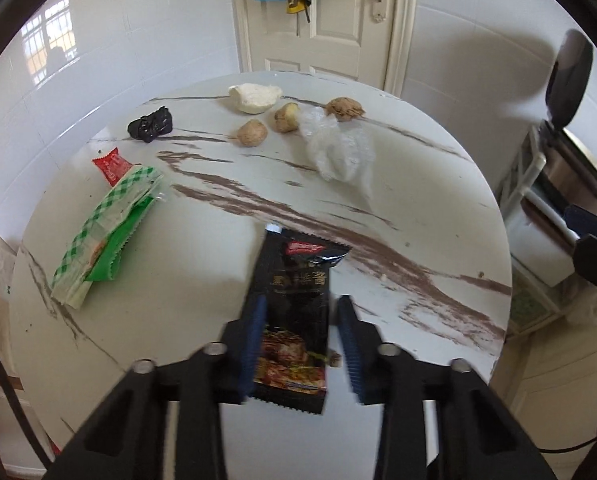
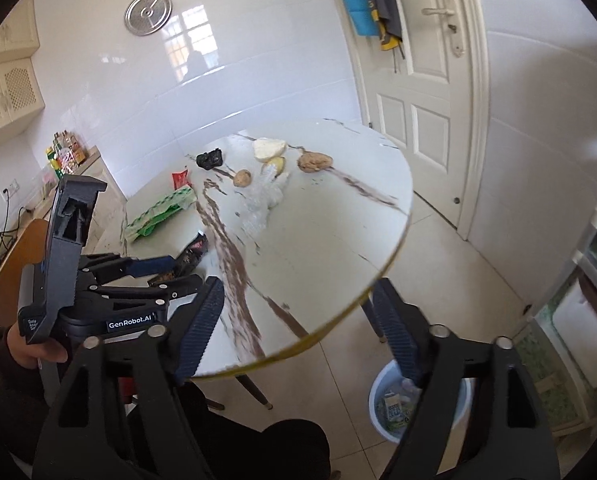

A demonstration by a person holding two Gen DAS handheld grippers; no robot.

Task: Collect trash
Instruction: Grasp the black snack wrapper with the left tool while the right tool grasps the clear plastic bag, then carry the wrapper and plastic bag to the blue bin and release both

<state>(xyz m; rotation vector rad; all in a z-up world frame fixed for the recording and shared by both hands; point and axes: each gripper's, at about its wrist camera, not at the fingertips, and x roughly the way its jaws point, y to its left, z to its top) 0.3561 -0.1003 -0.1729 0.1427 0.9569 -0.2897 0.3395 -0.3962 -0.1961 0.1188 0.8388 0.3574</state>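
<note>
A black snack packet (image 1: 294,320) lies on the round marble table (image 1: 418,208), between the fingers of my left gripper (image 1: 303,312). The jaws stand apart on either side of it, the left pad touching its edge. From the right wrist view the left gripper (image 2: 166,270) shows around the packet (image 2: 190,256). My right gripper (image 2: 298,320) is open and empty, held off the table's near edge above a pale blue bin (image 2: 414,404) with trash in it. Other trash: green checked wrapper (image 1: 106,232), red wrapper (image 1: 112,164), clear plastic (image 1: 338,148), black crumpled piece (image 1: 151,124).
Three brown lumps (image 1: 252,133) and a white lump (image 1: 254,98) lie at the table's far side. A white door (image 2: 430,92) is behind. A wooden chair (image 2: 22,256) is at the left, shelving with appliances (image 1: 554,200) at the right.
</note>
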